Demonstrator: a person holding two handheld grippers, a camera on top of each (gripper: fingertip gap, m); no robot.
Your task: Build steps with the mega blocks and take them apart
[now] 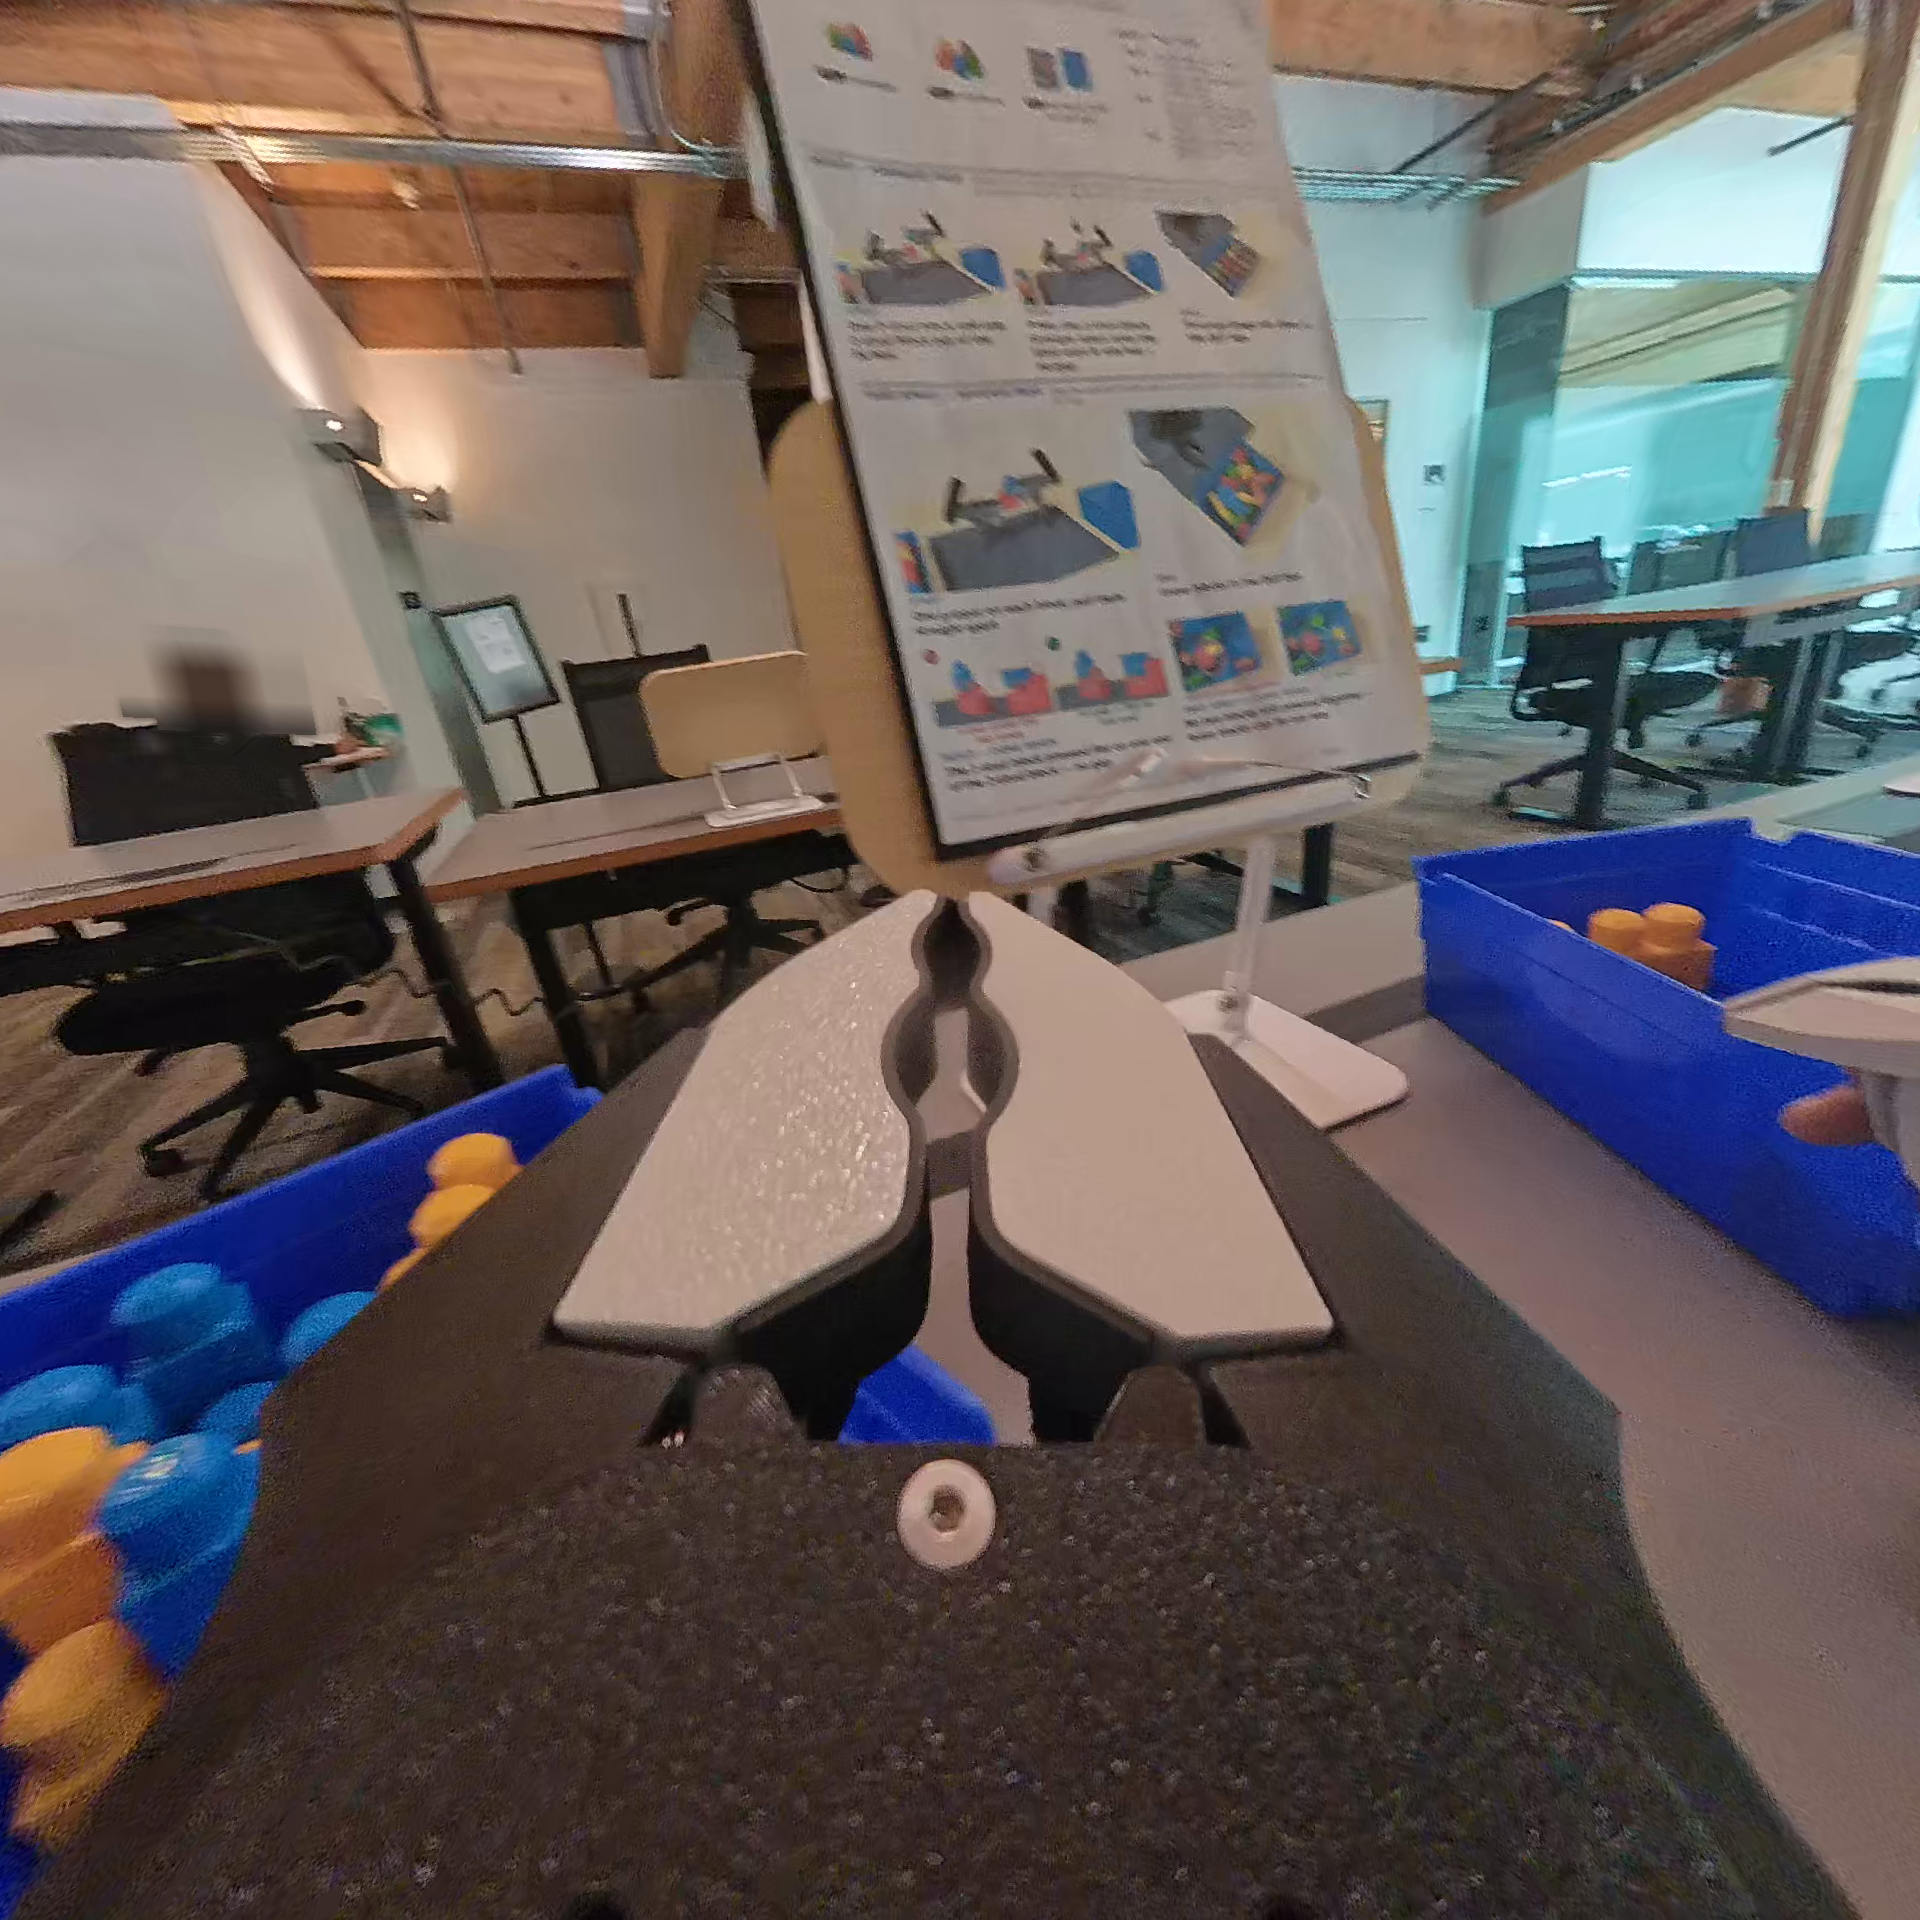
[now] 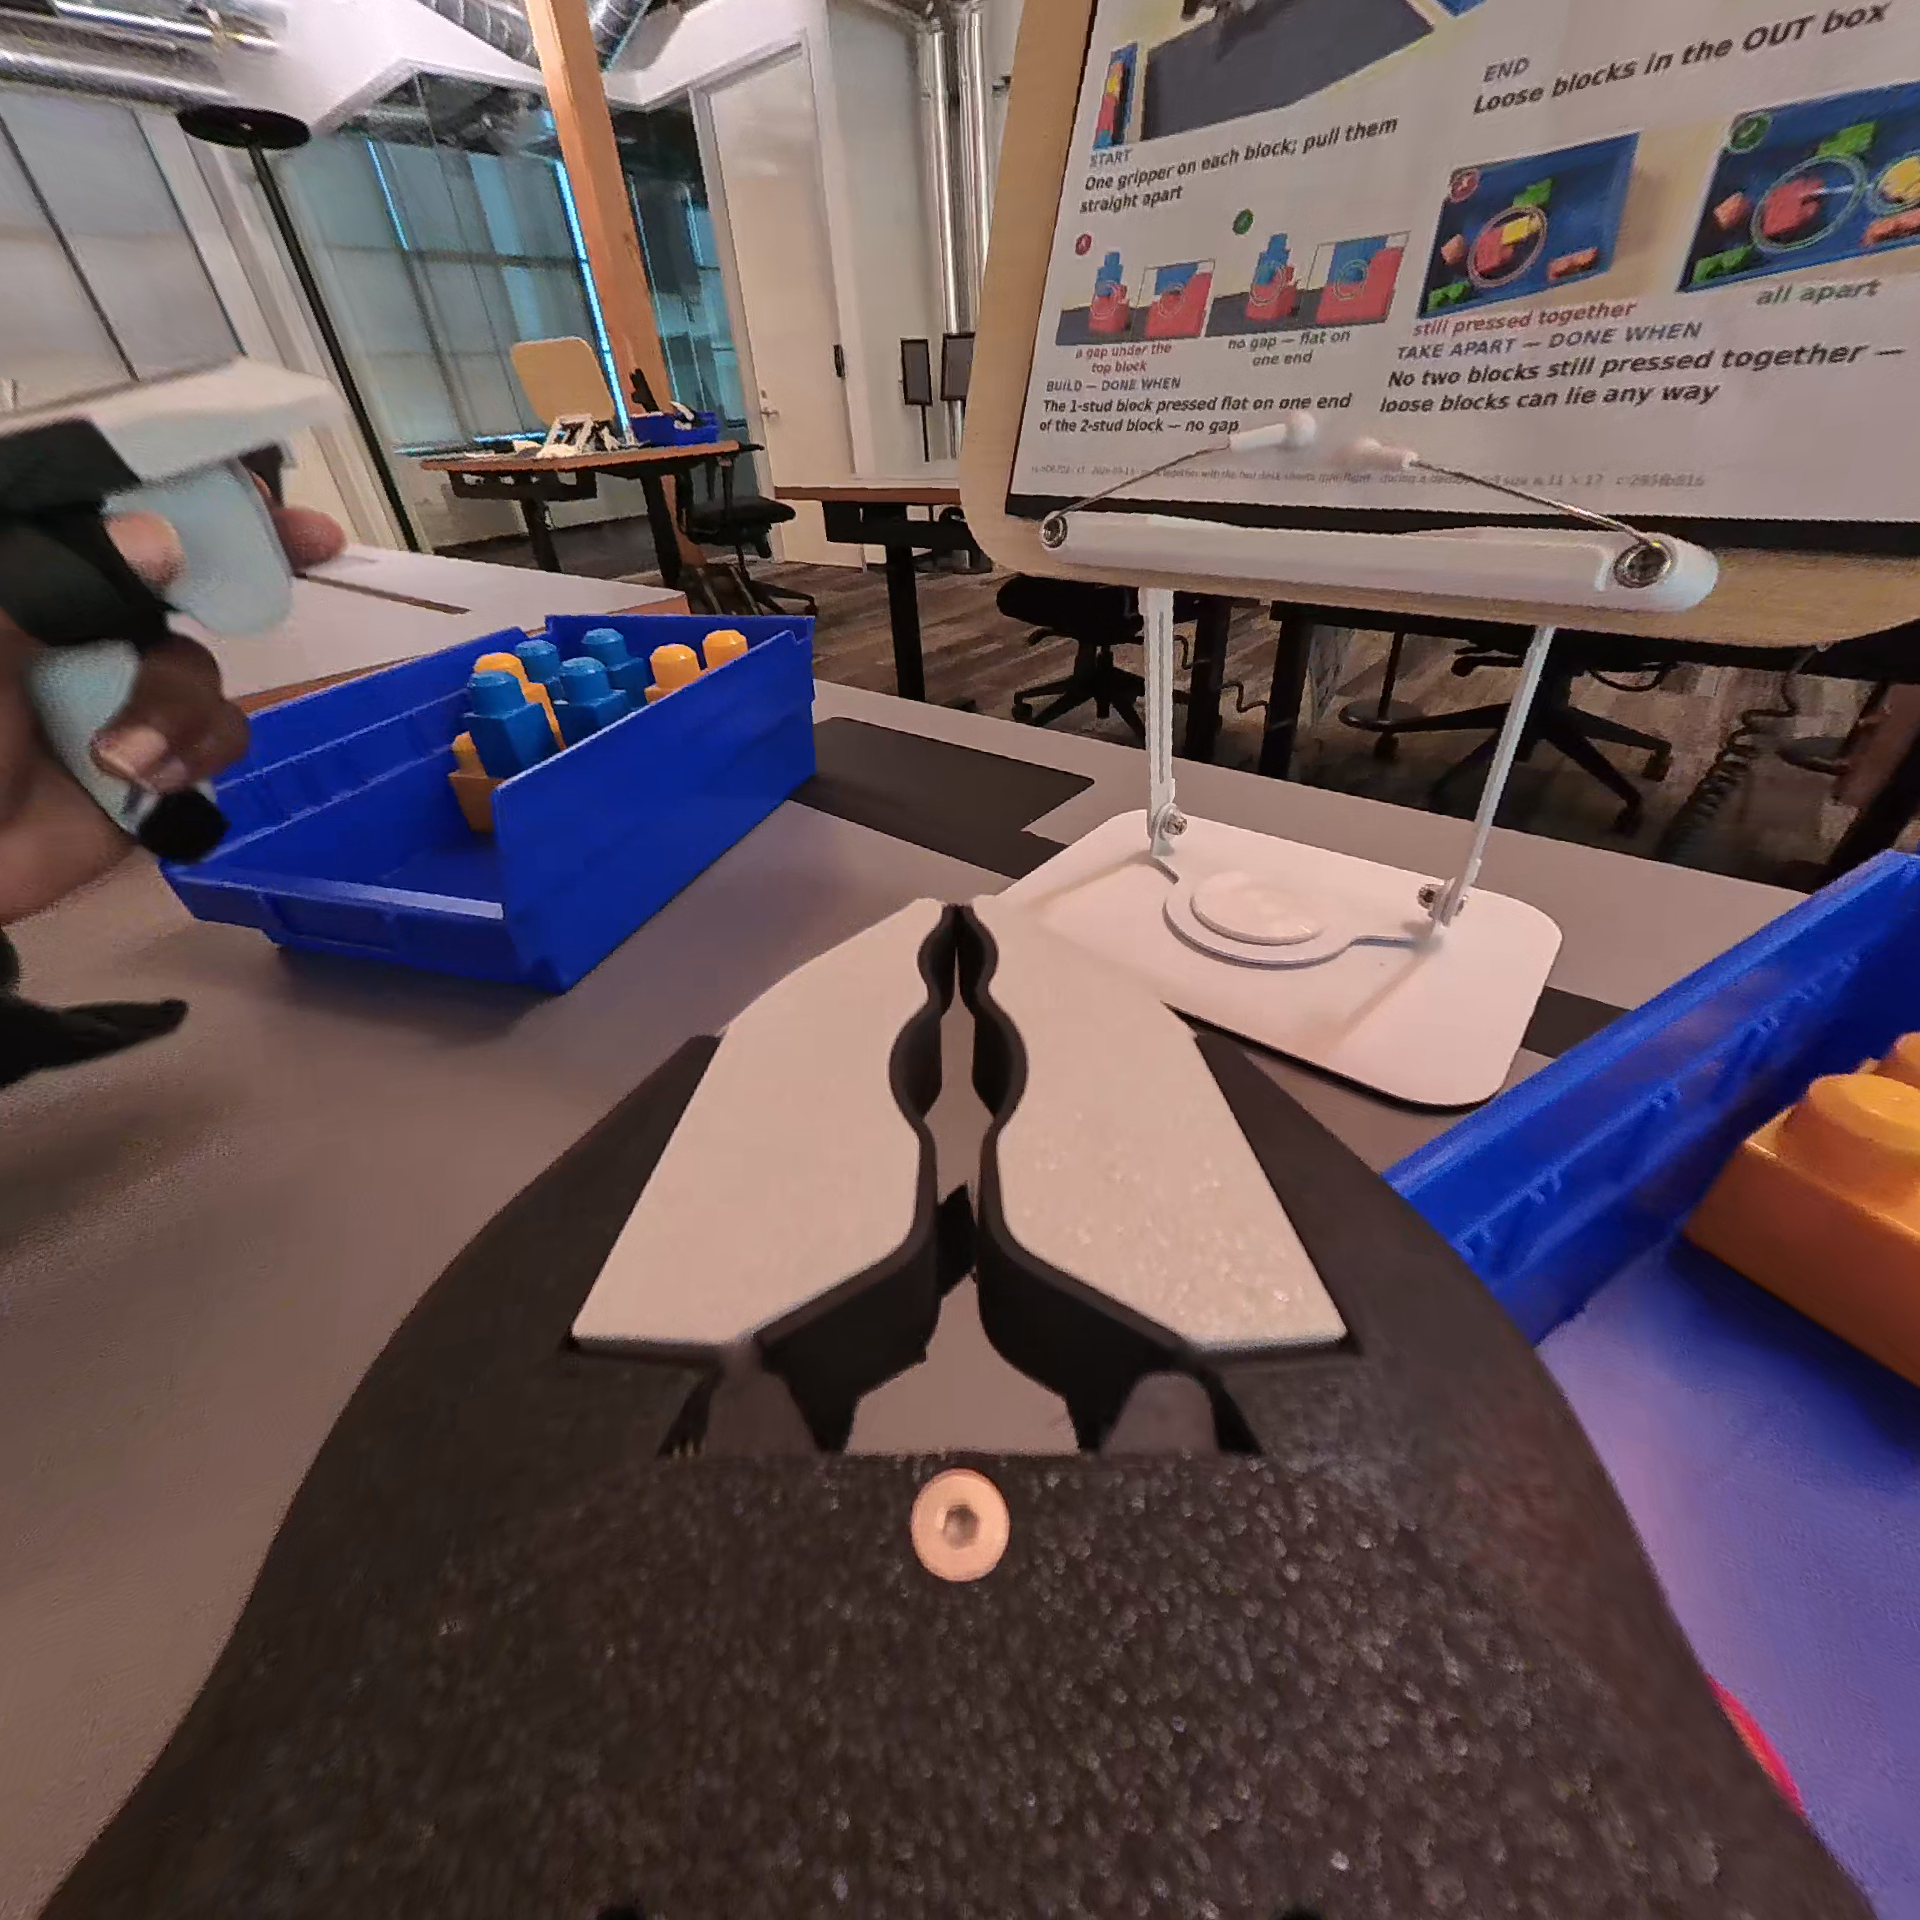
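Observation:
My left gripper (image 1: 948, 906) is shut with nothing between its pads, raised above the grey table (image 1: 1621, 1382). A blue bin (image 1: 312, 1226) at its lower left holds several blue and orange blocks (image 1: 177, 1340). That bin also shows in the right wrist view (image 2: 540, 831) with stacked blue and orange blocks (image 2: 540, 696). My right gripper (image 2: 954, 914) is shut on nothing, low over the table. A second blue bin (image 2: 1621, 1132) at its right holds an orange block (image 2: 1829, 1184); in the left wrist view this bin (image 1: 1621, 1018) holds an orange block (image 1: 1657, 935).
A white stand (image 2: 1309, 945) carries an instruction sheet (image 1: 1081, 416) at the table's far side. A dark mat (image 2: 935, 790) lies on the table. A hand holds the left gripper's handle (image 2: 125, 644). Desks and office chairs stand behind.

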